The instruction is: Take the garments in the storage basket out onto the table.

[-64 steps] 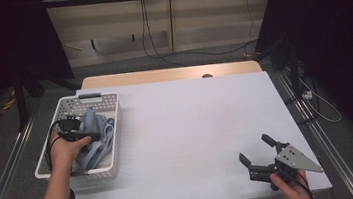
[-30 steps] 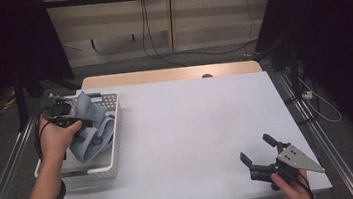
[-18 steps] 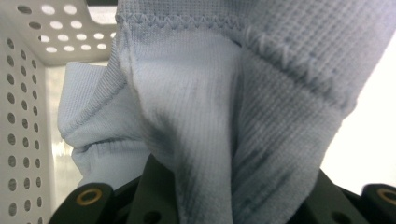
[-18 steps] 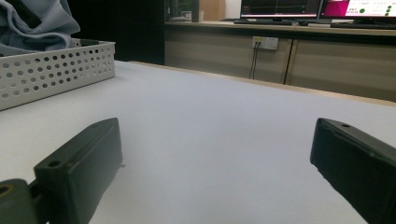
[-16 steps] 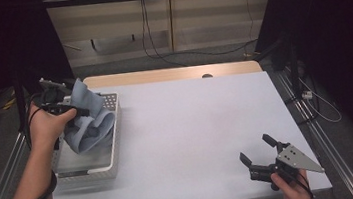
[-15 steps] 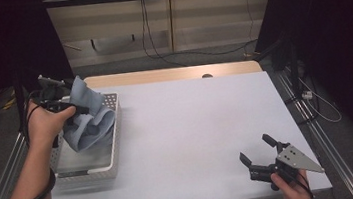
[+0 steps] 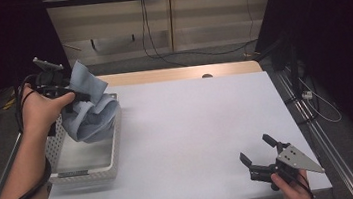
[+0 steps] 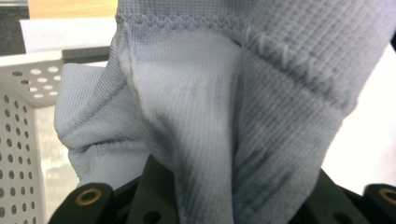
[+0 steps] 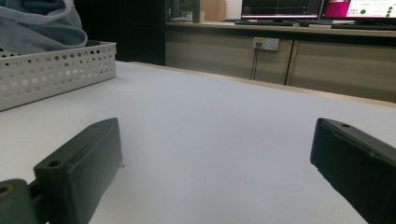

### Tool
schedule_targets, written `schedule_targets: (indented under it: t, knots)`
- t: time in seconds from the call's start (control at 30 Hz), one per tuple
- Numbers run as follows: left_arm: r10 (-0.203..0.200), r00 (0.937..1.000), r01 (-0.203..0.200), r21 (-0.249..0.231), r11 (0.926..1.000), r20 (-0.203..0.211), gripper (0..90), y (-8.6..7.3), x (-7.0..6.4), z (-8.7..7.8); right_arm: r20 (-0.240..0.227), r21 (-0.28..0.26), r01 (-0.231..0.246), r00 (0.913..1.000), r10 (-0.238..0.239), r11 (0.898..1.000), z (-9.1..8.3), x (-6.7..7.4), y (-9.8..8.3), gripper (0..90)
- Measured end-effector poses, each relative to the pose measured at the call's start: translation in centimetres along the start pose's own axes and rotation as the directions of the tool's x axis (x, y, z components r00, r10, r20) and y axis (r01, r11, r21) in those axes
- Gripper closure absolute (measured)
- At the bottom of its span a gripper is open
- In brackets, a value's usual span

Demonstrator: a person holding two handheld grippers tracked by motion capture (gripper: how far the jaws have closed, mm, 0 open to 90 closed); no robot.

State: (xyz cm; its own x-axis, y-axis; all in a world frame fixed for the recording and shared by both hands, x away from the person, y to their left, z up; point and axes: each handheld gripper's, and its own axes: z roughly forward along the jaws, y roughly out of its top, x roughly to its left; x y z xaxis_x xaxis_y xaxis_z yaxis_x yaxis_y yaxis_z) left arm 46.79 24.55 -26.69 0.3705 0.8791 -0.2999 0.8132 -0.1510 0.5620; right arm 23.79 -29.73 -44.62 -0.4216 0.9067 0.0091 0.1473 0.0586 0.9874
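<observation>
Dark walls closed in around the white rectangular tabletop (image 7: 193,128), with pale wood cabinets and dangling cables behind it and lit monitors on the far counter. At the table's left edge stood a white perforated plastic basket (image 7: 88,174). Above it hung the crumpled light-blue knit cloth (image 7: 88,114), clamped in my left gripper (image 7: 76,97), clear of the basket floor. My right gripper (image 7: 257,158) rested low near the table's front right corner, jaws spread wide with nothing between them.
</observation>
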Motion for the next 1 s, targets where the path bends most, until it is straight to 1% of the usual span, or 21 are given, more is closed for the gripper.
schedule_targets:
  t: [0.1, 0.23, 0.33, 0.37, 0.4, 0.43, 0.47, 0.5, 0.53, 0.57, 0.6, 0.63, 0.67, 0.73, 0.77, 0.8, 0.83, 0.87, 0.9, 0.93, 1.0]
  knots:
    - [0.001, 1.0, -0.001, -0.003, 1.0, 0.009, 70.9, 0.2, -0.4, -0.2, -0.001, 0.001, 0.001, 1.0, -0.001, 1.0, 0.0, 0.0, 0.0, 1.6]
    - [0.008, 0.9991, -0.007, -0.014, 0.9999, 0.041, 70.9, 0.9, -1.3, -0.8, 0.001, 0.001, 0.001, 1.0, -0.001, 1.0, 0.0, 0.0, 0.0, 1.6]
    - [0.015, 0.9989, -0.015, -0.012, 0.9998, 0.045, 70.9, 1.1, -1.7, -1.0, -0.001, 0.001, 0.004, 1.0, -0.004, 1.0, 0.0, 0.0, 0.0, 1.6]
    - [0.025, 0.9985, -0.024, -0.014, 0.9996, 0.049, 70.9, 1.4, -2.2, -1.1, -0.001, 0.002, 0.003, 1.0, -0.003, 1.0, 0.0, 0.0, 0.0, 1.6]
    - [0.025, 0.9985, -0.024, -0.014, 0.9996, 0.049, 70.8, 1.4, -2.2, -1.1, -0.001, 0.002, 0.003, 1.0, -0.003, 1.0, 0.0, 0.0, 0.0, 1.6]
    - [0.036, 0.9975, -0.035, -0.018, 0.9992, 0.061, 70.8, 1.6, -2.7, -1.2, 0.0, 0.004, 0.002, 1.0, -0.002, 1.0, 0.0, 0.0, 0.0, 1.6]
    - [0.042, 0.9966, -0.041, -0.017, 0.999, 0.071, 70.8, 1.7, -3.0, -1.3, 0.0, 0.003, 0.0, 1.0, 0.0, 1.0, 0.1, 0.0, 0.0, 1.6]
    - [0.042, 0.9966, -0.041, -0.017, 0.999, 0.071, 70.8, 1.7, -3.0, -1.3, -0.002, 0.003, 0.001, 1.0, -0.001, 1.0, 0.1, 0.0, 0.0, 1.6]
    - [0.039, 0.9962, -0.037, -0.027, 0.9989, 0.077, 70.8, 1.8, -3.4, -1.2, -0.002, 0.002, 0.003, 1.0, -0.003, 1.0, 0.1, 0.1, 0.0, 1.6]
    - [0.051, 0.9952, -0.05, -0.022, 0.9985, 0.084, 70.8, 1.9, -3.6, -1.2, -0.002, 0.002, 0.003, 1.0, -0.003, 1.0, 0.1, 0.1, 0.0, 1.6]
    - [0.063, 0.9935, -0.061, -0.022, 0.9979, 0.095, 70.7, 2.0, -4.3, -1.1, -0.003, 0.002, 0.003, 1.0, -0.003, 1.0, 0.0, 0.1, 0.0, 1.6]
    - [0.074, 0.9924, -0.072, -0.019, 0.9972, 0.099, 70.7, 2.1, -4.6, -1.0, -0.003, 0.003, 0.004, 1.0, -0.004, 1.0, 0.0, 0.1, 0.0, 1.6]
    - [0.074, 0.9924, -0.072, -0.019, 0.9972, 0.099, 70.7, 2.1, -4.6, -1.0, -0.003, 0.003, 0.004, 1.0, -0.004, 1.0, 0.0, 0.1, 0.0, 1.6]
    - [0.086, 0.9897, -0.084, -0.02, 0.9963, 0.114, 70.7, 2.1, -5.2, -0.8, -0.001, 0.004, 0.002, 1.0, -0.002, 1.0, 0.0, 0.0, 0.0, 1.6]
    - [0.098, 0.9858, -0.096, -0.02, 0.9952, 0.137, 70.7, 2.2, -5.8, -0.5, -0.001, 0.003, 0.002, 1.0, -0.002, 1.0, 0.0, 0.0, 0.0, 1.6]
    - [0.098, 0.9858, -0.096, -0.02, 0.9952, 0.137, 70.6, 2.2, -5.8, -0.5, -0.002, 0.003, 0.002, 1.0, -0.002, 1.0, 0.0, 0.0, 0.0, 1.6]
    - [0.107, 0.9806, -0.106, -0.016, 0.9943, 0.164, 70.7, 2.3, -6.5, -0.2, -0.001, 0.003, 0.002, 1.0, -0.002, 1.0, 0.0, 0.1, 0.0, 1.6]
    - [0.107, 0.9806, -0.106, -0.016, 0.9943, 0.164, 70.6, 2.3, -6.5, -0.2, -0.001, 0.003, 0.002, 1.0, -0.002, 1.0, 0.0, 0.1, 0.0, 1.6]
    - [0.118, 0.9772, -0.117, -0.015, 0.993, 0.177, 70.6, 2.3, -7.2, 0.1, -0.003, 0.003, 0.003, 1.0, -0.003, 1.0, 0.0, 0.1, 0.0, 1.6]
    - [0.118, 0.9772, -0.117, -0.015, 0.993, 0.177, 70.6, 2.3, -7.2, 0.1, -0.002, 0.002, 0.004, 1.0, -0.004, 1.0, 0.0, 0.1, 0.0, 1.6]
    - [0.133, 0.9738, -0.134, -0.003, 0.9909, 0.185, 70.6, 2.3, -7.8, 0.6, -0.003, 0.002, 0.004, 1.0, -0.004, 1.0, 0.0, 0.1, 0.0, 1.6]
